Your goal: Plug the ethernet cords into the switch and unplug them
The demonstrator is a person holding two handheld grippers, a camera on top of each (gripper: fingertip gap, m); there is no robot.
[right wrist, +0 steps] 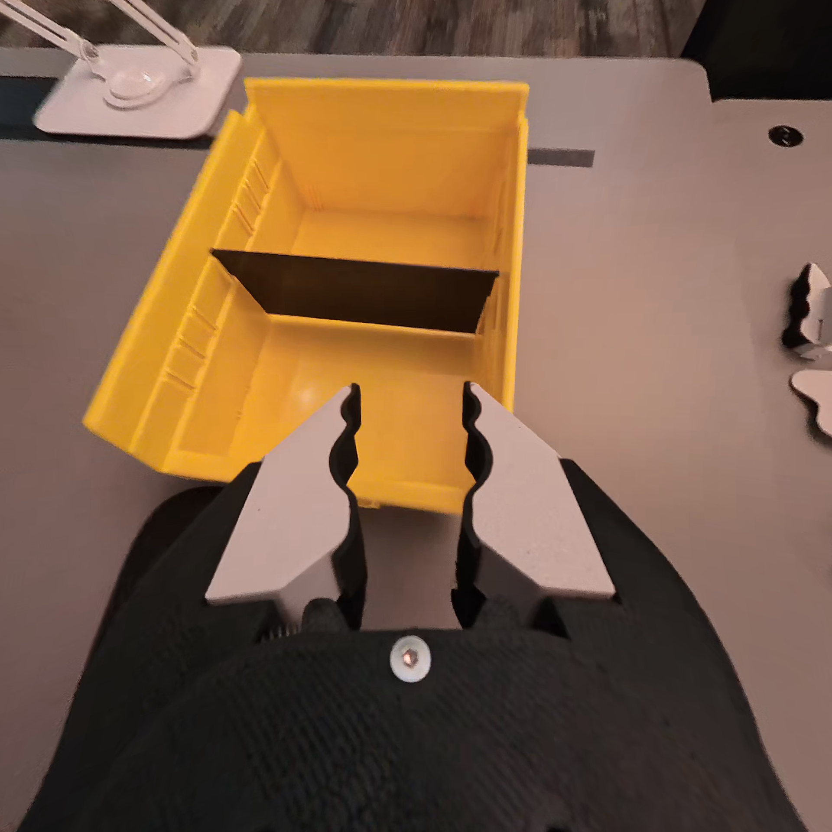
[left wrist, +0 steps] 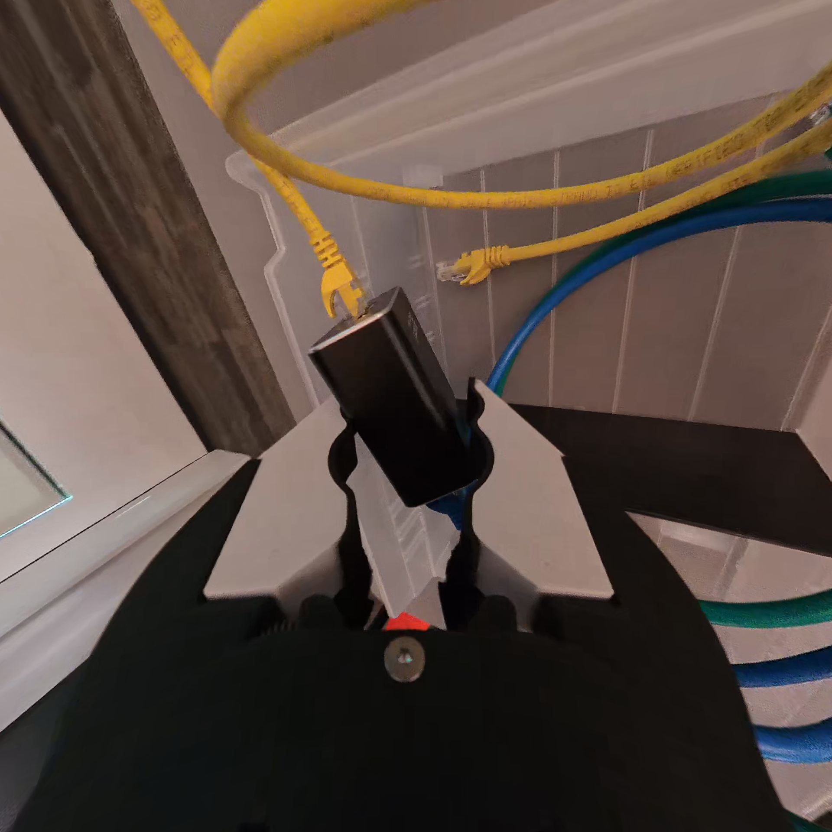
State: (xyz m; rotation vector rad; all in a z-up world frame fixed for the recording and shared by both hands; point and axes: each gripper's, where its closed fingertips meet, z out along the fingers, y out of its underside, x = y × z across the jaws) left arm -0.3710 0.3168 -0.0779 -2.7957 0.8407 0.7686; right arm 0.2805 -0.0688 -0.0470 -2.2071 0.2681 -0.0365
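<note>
In the left wrist view my left gripper [left wrist: 407, 400] is shut on a small black switch [left wrist: 382, 373] and holds it tilted in the air. A yellow ethernet cord's plug [left wrist: 340, 295] sits at the switch's far end. A blue cord [left wrist: 450, 511] enters its near end between my fingers. The yellow cord's other plug [left wrist: 470, 268] hangs free to the right. A green cord [left wrist: 765, 619] runs beside the blue one. In the right wrist view my right gripper [right wrist: 412, 387] is open and empty over the near edge of a yellow bin [right wrist: 189, 315].
A clear plastic bin [left wrist: 585, 292] stands behind the cords. The yellow bin holds a black divider [right wrist: 360, 292] and nothing else. A white lamp base [right wrist: 135, 94] sits at the far left of the grey table [right wrist: 653, 270]. Other gripper fingers [right wrist: 810, 310] show at the right edge. My right fingertips sit around 75 cm from my left ones.
</note>
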